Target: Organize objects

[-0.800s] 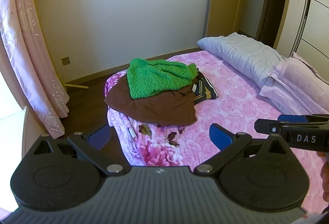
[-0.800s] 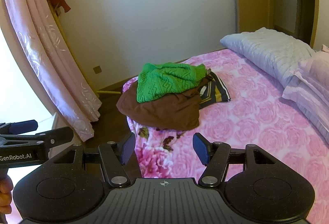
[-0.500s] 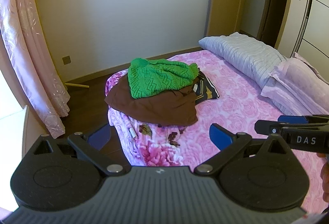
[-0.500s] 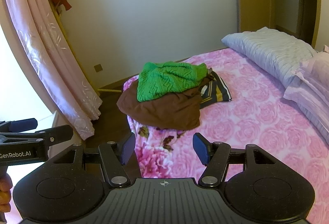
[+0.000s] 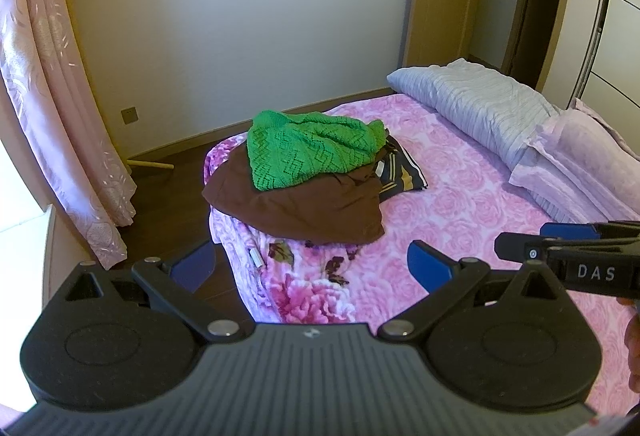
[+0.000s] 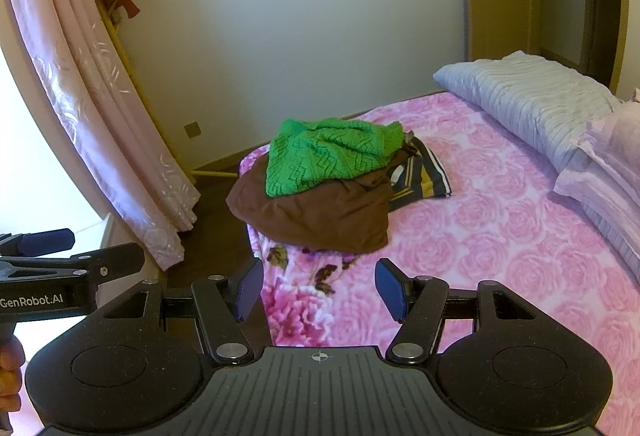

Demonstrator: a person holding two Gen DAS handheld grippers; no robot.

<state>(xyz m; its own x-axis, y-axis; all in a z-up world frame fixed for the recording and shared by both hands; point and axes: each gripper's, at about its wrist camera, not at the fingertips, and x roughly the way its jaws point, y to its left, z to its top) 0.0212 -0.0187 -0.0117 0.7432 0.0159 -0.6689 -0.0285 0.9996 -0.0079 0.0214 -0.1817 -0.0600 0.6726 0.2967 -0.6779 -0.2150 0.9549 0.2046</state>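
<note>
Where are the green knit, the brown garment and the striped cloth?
green knit (image 5: 308, 152), left wrist view, middle of its top.
brown garment (image 5: 304, 210), left wrist view, front fold.
striped cloth (image 6: 424, 180), right wrist view, exposed corner.

the left gripper is held tilted downward, its two blue-padded fingers spread very wide with nothing between them. the right gripper is tilted down at much the same angle, its blue fingers also apart and empty, though set closer together than the left pair. the two tools are held side by side and apart: the left wrist view catches the right gripper's black side at its right edge, and the right wrist view catches the left one at its left edge. a bit of the person's hand shows gripping the left tool's handle.
</note>
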